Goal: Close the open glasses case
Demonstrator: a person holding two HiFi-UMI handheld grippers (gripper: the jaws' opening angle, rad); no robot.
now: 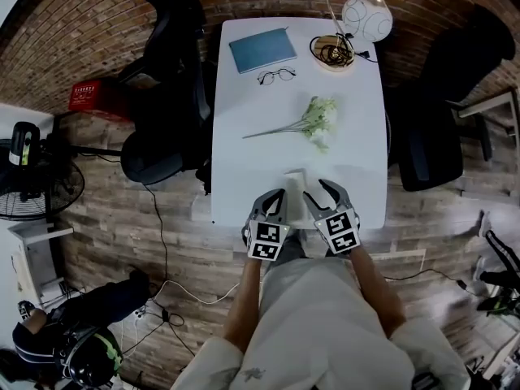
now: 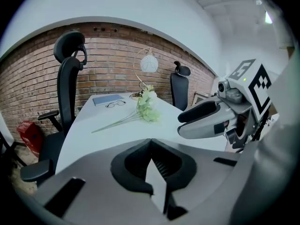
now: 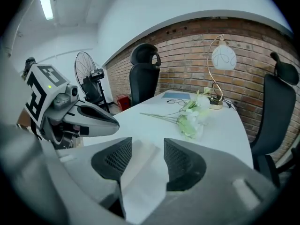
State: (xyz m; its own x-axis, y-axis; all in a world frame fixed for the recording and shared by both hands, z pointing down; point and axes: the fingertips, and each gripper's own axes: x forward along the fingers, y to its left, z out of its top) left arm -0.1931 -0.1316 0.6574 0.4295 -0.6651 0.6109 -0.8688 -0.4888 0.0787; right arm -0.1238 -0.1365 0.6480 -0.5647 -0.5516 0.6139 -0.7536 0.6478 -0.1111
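A white glasses case [image 1: 294,178] lies at the table's near edge, small in the head view. In the right gripper view the case [image 3: 140,165] sits just below and between the jaws, its lid state unclear. My right gripper [image 1: 324,195] is open over it, the jaws a case-width apart [image 3: 147,146]. Just left of the case, my left gripper [image 1: 272,205] has its fingertips touching, with nothing seen between them [image 2: 150,142]. Black-rimmed glasses [image 1: 277,75] lie at the far end.
The white table [image 1: 244,185] also holds a blue flat book [image 1: 262,49], a sprig of pale flowers [image 1: 313,120], a round tray of cables [image 1: 332,53] and a globe lamp [image 1: 366,16]. Black office chairs [image 1: 166,96] stand on both sides.
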